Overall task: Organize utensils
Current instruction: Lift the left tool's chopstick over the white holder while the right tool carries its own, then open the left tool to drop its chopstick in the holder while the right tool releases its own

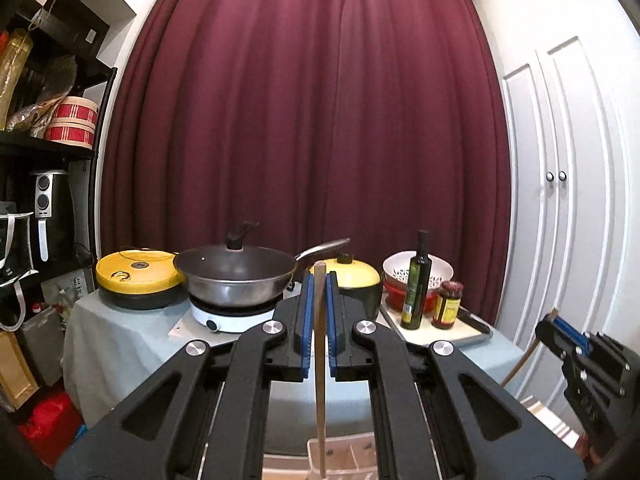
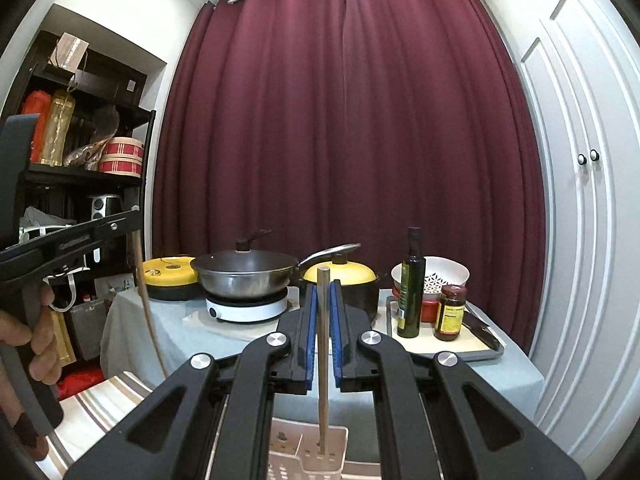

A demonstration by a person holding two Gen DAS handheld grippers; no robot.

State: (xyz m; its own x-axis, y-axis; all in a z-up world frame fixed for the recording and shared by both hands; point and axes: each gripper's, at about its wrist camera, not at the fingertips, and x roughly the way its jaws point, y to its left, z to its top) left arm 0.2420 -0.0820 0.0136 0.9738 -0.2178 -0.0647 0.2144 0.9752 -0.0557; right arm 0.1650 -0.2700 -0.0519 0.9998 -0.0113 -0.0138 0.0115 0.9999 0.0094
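In the left wrist view my left gripper [image 1: 320, 280] is shut on a wooden chopstick [image 1: 319, 360] that stands upright between the blue pads. Its lower end reaches down to a white slotted utensil holder [image 1: 344, 456] at the bottom edge. In the right wrist view my right gripper [image 2: 323, 286] is shut on a second wooden chopstick [image 2: 322, 372], whose tip is inside the utensil holder [image 2: 292, 452]. Each view shows the other gripper at its side: the right gripper [image 1: 554, 320] and the left gripper [image 2: 134, 222], each with its stick slanting down. A hand [image 2: 40, 344] holds the left grip.
Behind the holder, a table with a pale blue cloth [image 2: 168, 332] carries a wok [image 2: 244, 276] on a white cooker, two yellow-lidded pots, and a tray [image 2: 452, 350] with an oil bottle, a jar and a knife. A black shelf stands left, white cupboard doors [image 2: 580, 200] right.
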